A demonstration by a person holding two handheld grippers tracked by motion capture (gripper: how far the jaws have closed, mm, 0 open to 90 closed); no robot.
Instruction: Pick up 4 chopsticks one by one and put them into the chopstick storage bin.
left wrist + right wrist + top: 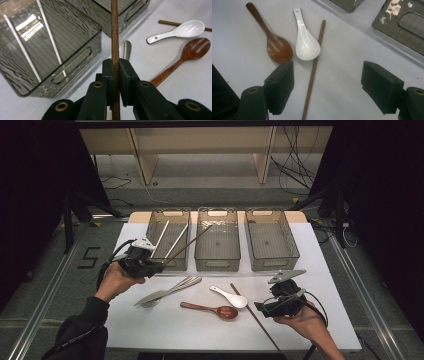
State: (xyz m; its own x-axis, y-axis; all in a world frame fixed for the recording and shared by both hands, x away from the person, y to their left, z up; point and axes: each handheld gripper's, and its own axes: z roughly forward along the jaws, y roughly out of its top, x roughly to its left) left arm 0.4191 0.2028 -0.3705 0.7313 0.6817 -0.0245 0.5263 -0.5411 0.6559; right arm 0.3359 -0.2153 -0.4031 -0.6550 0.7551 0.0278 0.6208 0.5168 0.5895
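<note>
Your left gripper (115, 75) is pinching one brown chopstick (114, 37) beside the left bin (75, 57); your right gripper (327, 82), jaws spread, is hovering over the second chopstick (312, 77).

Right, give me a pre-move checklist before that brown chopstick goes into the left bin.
1. Left gripper shut on the brown chopstick: ok.
2. Chopstick tip over the left bin: not ok, it reaches toward the middle bin.
3. Left bin has room beside the two white chopsticks: ok.
4. Second brown chopstick lying free on the table: ok.
5. Right gripper open: ok.
</note>
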